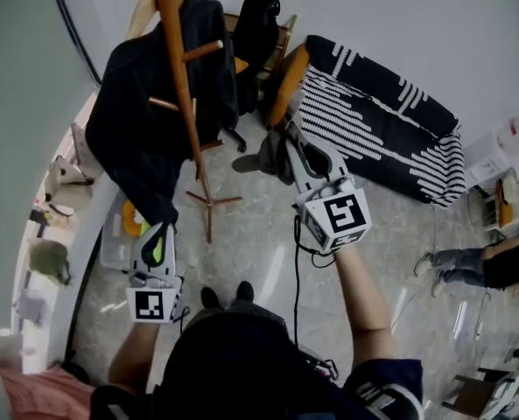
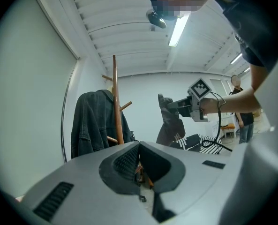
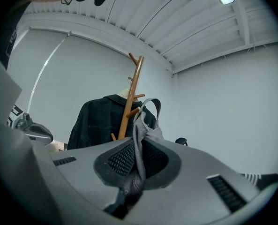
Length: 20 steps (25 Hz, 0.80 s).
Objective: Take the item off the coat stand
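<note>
Pinched together on a fold of grey cloth, the right gripper's (image 3: 138,144) jaws hold the cap (image 3: 146,131) by its back edge, with the strap loop standing up just past the fingertips. Held that way, the cap hangs in the air to the right of the coat stand (image 1: 182,77), apart from its pegs, between the stand and the sofa (image 1: 382,121). The left gripper's (image 2: 139,145) jaws are closed too, with nothing between them. It sits low and near the person's body, below the hem of the jacket (image 1: 141,121).

The cap looks to be free of its peg already, so the step in hand is probably drawing it away. The grip is on thin, soft cloth, so the clamp should stay firm. The path should lead out from the stand rather than across it, so the open strap loop cannot catch a peg or drag the jacket. The left gripper need not move.

Counted: 2 grippers, 1 cap, 1 wooden stand and 1 dark jacket hanging on it. Further out are 1 black-and-white sofa and 1 black chair (image 1: 257,20) behind the stand. 1 other person (image 1: 482,265) shows at the right edge of the head view, only partly.
</note>
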{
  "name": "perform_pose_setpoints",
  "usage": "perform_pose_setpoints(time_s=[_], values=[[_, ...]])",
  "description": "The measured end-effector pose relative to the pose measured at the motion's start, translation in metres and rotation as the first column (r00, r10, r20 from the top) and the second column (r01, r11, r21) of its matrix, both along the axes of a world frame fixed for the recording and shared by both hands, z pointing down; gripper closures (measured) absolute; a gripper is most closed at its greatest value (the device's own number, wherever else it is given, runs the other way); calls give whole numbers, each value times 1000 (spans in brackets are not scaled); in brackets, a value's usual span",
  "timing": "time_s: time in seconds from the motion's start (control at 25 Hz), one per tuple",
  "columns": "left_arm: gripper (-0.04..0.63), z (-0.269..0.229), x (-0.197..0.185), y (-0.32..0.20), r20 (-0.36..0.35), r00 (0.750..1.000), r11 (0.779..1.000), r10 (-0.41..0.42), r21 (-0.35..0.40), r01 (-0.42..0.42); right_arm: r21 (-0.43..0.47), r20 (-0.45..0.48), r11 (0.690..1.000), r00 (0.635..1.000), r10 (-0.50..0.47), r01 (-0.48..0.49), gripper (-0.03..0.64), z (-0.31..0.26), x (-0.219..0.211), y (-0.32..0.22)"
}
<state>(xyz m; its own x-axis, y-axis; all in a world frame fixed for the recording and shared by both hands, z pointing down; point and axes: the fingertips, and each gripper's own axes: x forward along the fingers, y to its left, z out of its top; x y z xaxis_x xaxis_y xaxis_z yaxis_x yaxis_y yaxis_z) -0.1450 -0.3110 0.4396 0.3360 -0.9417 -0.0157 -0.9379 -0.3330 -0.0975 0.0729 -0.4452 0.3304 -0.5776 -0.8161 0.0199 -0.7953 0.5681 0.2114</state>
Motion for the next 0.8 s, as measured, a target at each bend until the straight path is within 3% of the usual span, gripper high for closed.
perform_pose_setpoints(time_s=[0.8], values=[[571,4,9,-5,8,1000,1000,27,12,-27,-103,53,989,993,109,-103,578,67,39,74]])
